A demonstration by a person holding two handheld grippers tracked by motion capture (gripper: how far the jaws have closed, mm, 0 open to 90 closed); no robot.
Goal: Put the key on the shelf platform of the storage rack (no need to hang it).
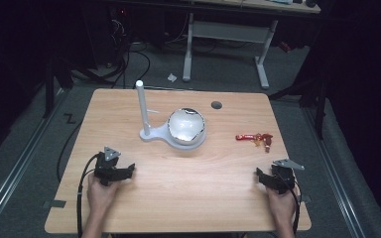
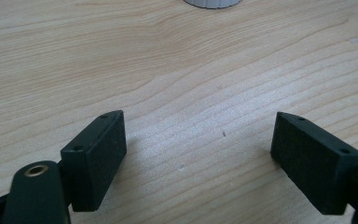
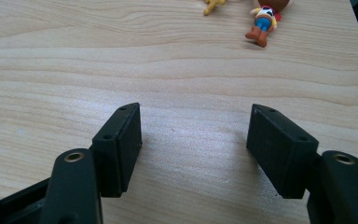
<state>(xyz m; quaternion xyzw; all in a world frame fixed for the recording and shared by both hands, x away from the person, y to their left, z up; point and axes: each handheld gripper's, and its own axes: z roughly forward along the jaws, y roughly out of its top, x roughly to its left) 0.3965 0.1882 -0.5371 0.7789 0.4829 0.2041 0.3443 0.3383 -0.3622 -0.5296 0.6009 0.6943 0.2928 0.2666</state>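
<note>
Lying ahead of right tongs (image 3: 193, 135): toy figure (image 3: 264, 21).

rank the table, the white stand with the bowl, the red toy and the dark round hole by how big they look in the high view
1. table
2. white stand with the bowl
3. red toy
4. dark round hole, the smallest, though it lies farther from the camera than the toy, so that gap is less sure.

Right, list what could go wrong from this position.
The small figure lies near the table's right edge; a clumsy grab by the open right gripper might push it off. The bowl sits on a white stand with a tall post; the left gripper could knock it.
</note>
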